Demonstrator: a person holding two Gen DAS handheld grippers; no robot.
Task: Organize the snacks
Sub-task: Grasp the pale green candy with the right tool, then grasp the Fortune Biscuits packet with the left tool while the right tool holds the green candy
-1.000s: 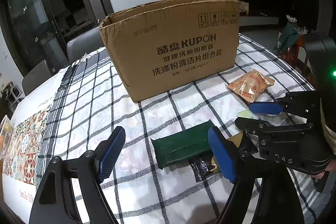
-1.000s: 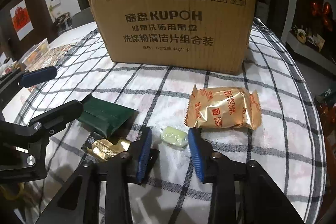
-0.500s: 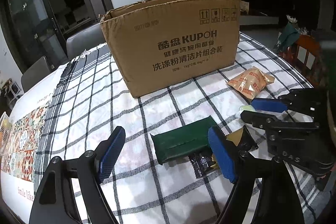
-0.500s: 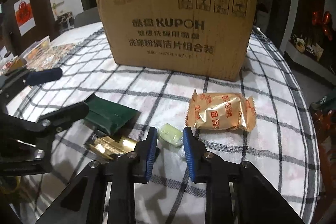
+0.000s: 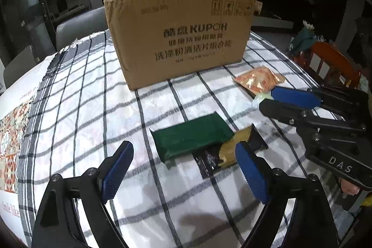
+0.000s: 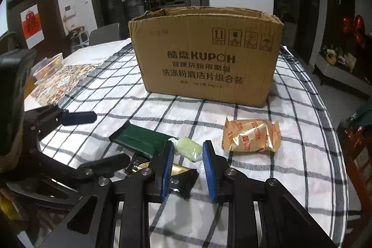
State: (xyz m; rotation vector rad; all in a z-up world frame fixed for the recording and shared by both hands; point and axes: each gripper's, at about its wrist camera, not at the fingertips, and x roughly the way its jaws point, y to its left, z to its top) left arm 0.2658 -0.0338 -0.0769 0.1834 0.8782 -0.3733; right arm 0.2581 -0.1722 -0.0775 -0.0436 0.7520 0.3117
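Pinched one small sweet at the very tips, with a slip or a double grab as the likely trouble.

Left wrist view: found the left gripper spread wide and holding nothing, low over the checked cloth. Saw the green packet just ahead at 12 o'clock, lying partly over the gold-and-black packet, the cardboard box farther off at 12, and the orange packet at 2. Judged that closing there could catch both packets at once, or bunch the cloth. Right wrist view: found the right gripper drawn narrow on the pale green sweet, gripped only near the pad tips, with the box at 12. Judged that the slick wrapper could slide out on the way to the box, and that the left tool at 9 could be clipped.
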